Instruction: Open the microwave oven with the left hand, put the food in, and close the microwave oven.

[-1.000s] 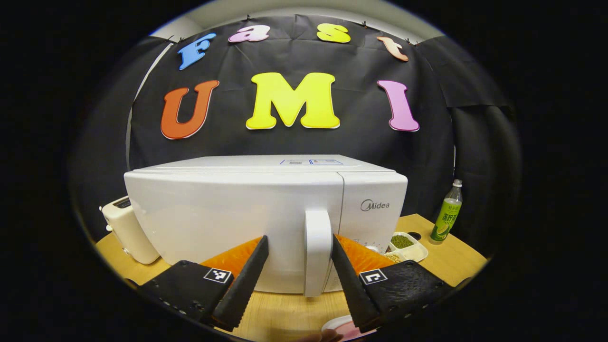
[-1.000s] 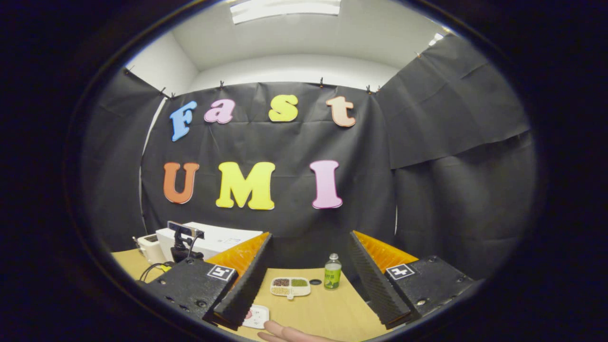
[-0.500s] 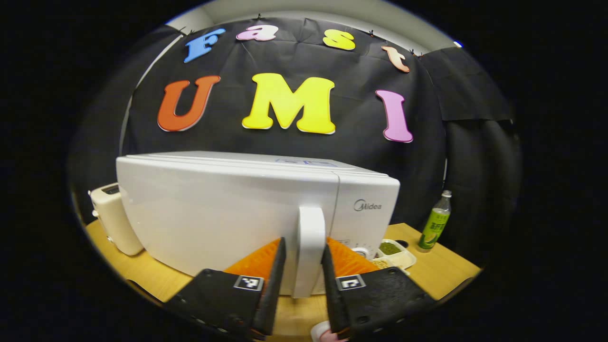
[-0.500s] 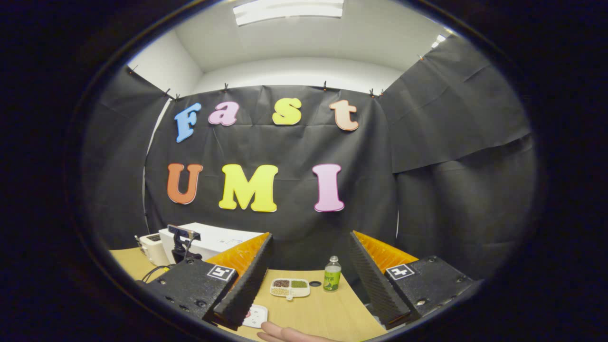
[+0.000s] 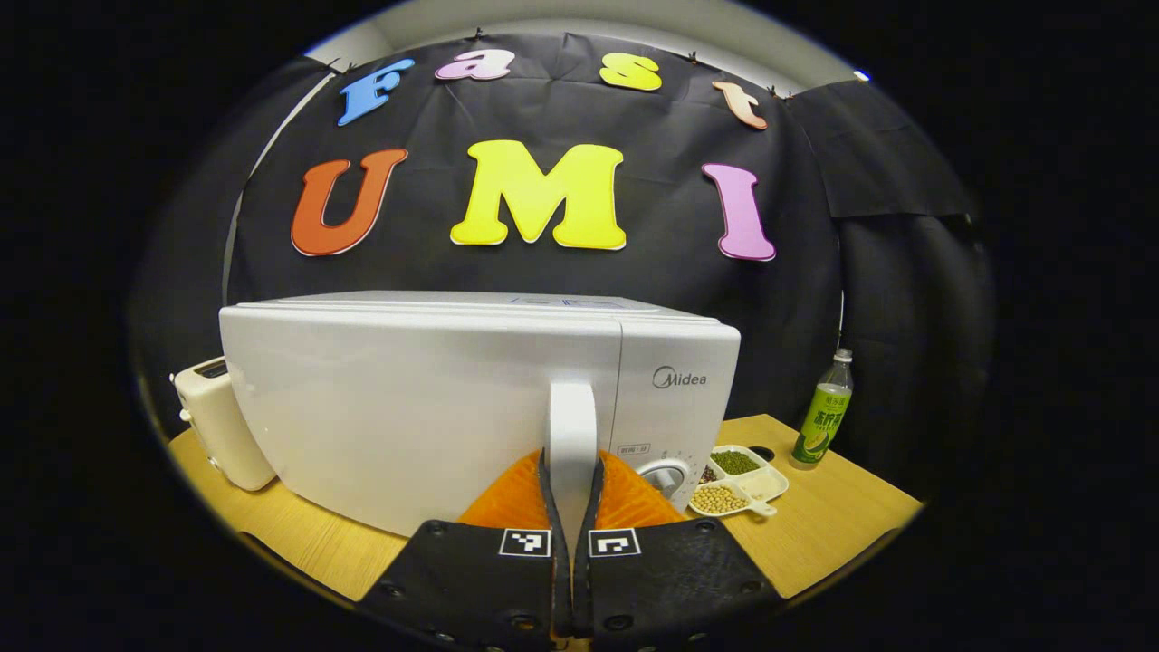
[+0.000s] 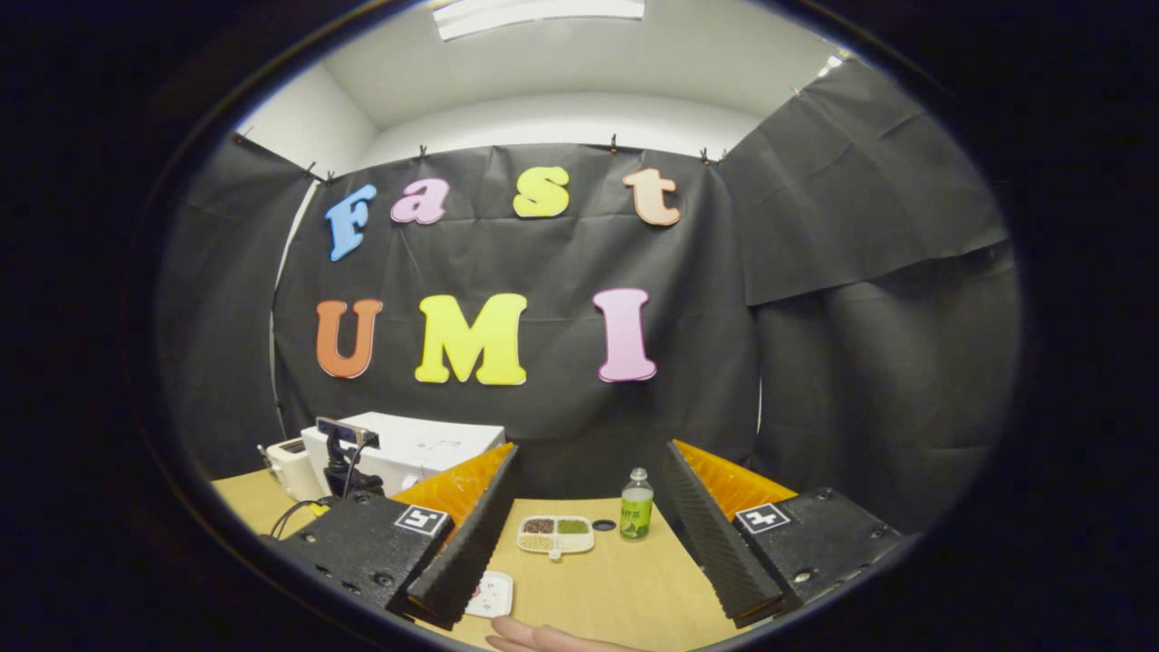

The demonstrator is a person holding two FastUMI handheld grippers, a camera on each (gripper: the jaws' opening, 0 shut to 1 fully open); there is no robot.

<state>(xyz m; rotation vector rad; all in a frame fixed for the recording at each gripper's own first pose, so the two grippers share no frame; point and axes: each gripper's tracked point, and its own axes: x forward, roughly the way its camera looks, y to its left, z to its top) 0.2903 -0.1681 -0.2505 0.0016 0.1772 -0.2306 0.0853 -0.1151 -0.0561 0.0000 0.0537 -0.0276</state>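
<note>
- At the far left of the surface (image 5: 838, 525) we see a toaster (image 5: 215, 435), just beside the microwave (image 5: 435, 398).
- Our left tool (image 5: 572, 507) is clamped on the door handle (image 5: 572, 426); the door looks closed.
- A crooked pull could slip us off the handle or drag the microwave.
- Our right tool (image 6: 584, 525) hangs spread apart above the small plate (image 6: 492, 595) of food; a hand (image 6: 543, 638) lies nearby.
</note>
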